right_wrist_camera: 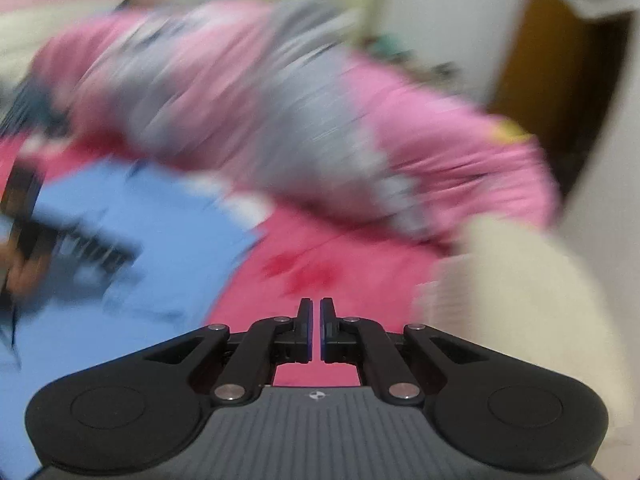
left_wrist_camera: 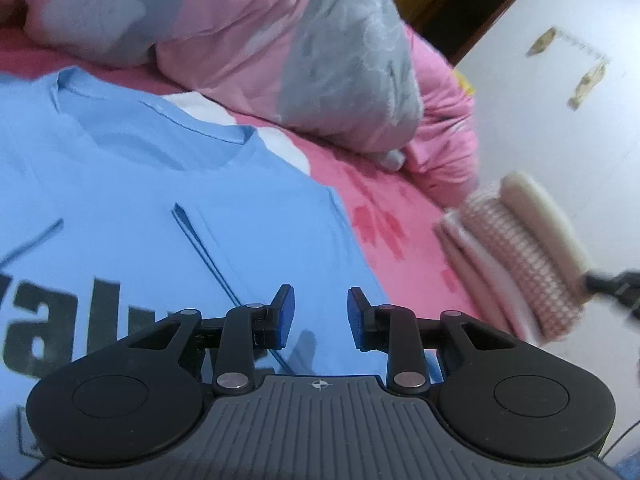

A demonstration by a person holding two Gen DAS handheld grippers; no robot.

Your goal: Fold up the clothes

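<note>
A light blue T-shirt [left_wrist_camera: 132, 208] with dark lettering lies flat on the pink bedsheet [left_wrist_camera: 392, 216], collar toward the far side. My left gripper [left_wrist_camera: 321, 318] hovers over the shirt's right part, open, with nothing between its blue pads. In the right wrist view, which is badly blurred, my right gripper [right_wrist_camera: 316, 330] is shut on nothing above the pink sheet [right_wrist_camera: 320, 264], to the right of the blue shirt [right_wrist_camera: 120, 280]. The left gripper [right_wrist_camera: 80, 252] and a hand show as a dark smear over the shirt.
A pink and grey quilt [left_wrist_camera: 280, 52] is heaped along the far side of the bed. A folded stack of pink-checked and cream clothes [left_wrist_camera: 516, 252] sits at the bed's right edge, cream bulk [right_wrist_camera: 528, 304] beside my right gripper. A brown doorway [right_wrist_camera: 560, 92] stands behind.
</note>
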